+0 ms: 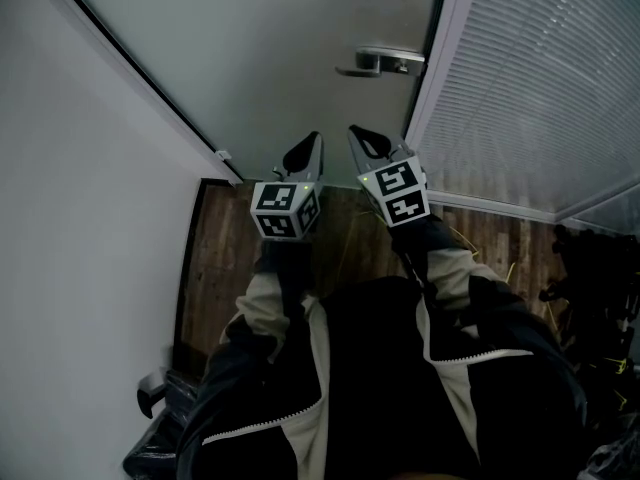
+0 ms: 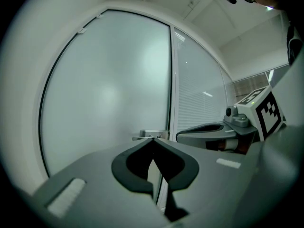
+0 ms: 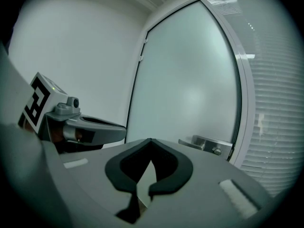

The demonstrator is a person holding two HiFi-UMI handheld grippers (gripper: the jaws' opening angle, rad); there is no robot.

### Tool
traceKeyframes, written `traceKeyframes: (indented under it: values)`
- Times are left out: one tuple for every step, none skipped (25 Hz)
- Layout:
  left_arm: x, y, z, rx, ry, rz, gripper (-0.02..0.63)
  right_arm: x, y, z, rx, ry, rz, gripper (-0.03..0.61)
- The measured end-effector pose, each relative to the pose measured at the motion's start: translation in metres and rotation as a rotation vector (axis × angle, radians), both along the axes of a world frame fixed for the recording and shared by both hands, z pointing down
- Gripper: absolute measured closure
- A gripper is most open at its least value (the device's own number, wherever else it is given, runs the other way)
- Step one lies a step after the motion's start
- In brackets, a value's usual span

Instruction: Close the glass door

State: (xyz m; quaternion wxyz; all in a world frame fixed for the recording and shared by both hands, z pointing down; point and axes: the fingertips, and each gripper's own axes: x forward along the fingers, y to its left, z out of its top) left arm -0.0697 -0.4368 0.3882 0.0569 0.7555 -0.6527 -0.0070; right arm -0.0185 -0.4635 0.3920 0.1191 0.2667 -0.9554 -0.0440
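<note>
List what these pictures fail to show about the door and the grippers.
- Latch: the head view shows only a dark seam beside the door handle; engaged or not is unclear.
- Contact: from above, whether the left gripper or right gripper touches the glass door cannot be told.
- Door's bottom edge: head view, mostly hidden behind both grippers.

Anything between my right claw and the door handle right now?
Nothing visible. The right claw is shut and empty, pointing at the glass door, and only bare door shows between it and the door handle. The left claw sits beside it, on the side away from the handle.
</note>
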Motion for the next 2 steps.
traceKeyframes:
  values:
    - [-0.0004,-0.0001,0.0011,-0.002,-0.002,0.000,0.612,-0.0008,-0.0003,0.0005,-0.001,-0.001,0.000,0.577]
    - [-0.0008,-0.0001,0.0023,-0.005,-0.004,0.001,0.612,-0.0015,-0.0006,0.0011,-0.001,-0.002,0.001,0.577]
